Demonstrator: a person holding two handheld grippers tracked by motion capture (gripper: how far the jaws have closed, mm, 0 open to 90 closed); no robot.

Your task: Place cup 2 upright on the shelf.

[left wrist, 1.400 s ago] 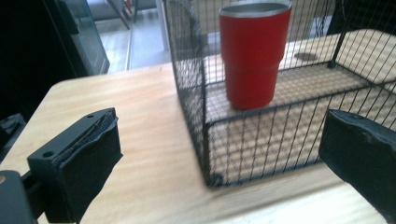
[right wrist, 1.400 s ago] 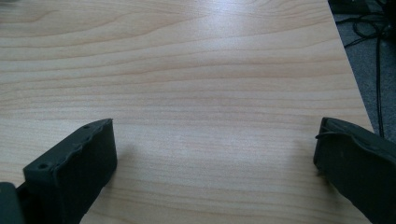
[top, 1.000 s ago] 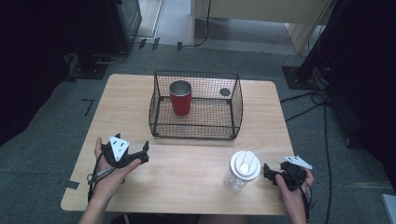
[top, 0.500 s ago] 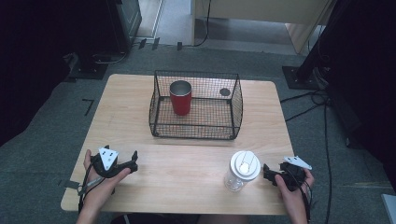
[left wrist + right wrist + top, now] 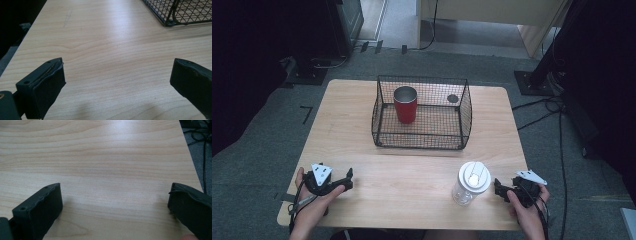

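Table (image 5: 412,170): one, wooden, lying under both grippers; its bare grain is running between the jaws in both gripper views.
Basket (image 5: 419,112): one, black wire, sitting well ahead of both grippers, nearer the far edge; one corner of it (image 5: 180,12) is showing ahead and to the right of the left gripper's jaws in its own view.
Cup (image 5: 405,103): one, red with a metal rim, standing upright inside the basket toward its left side, well apart from both grippers.
Bottle (image 5: 470,182): one, clear with a white lid, standing upright just beside the right gripper, on that gripper's left, the jaw tips pointing at it; whether they are touching cannot be told.
Dark disc (image 5: 453,98): one, lying in the basket's far right part, well ahead of the right gripper; too small to identify.
Left gripper (image 5: 347,179): one, resting low at the near left of the table in the person's left hand (image 5: 309,207), its jaws standing wide apart and holding nothing.
Right gripper (image 5: 498,188): one, resting near the near right corner in the right hand (image 5: 529,215), its jaws spread wide with only bare wood between them.
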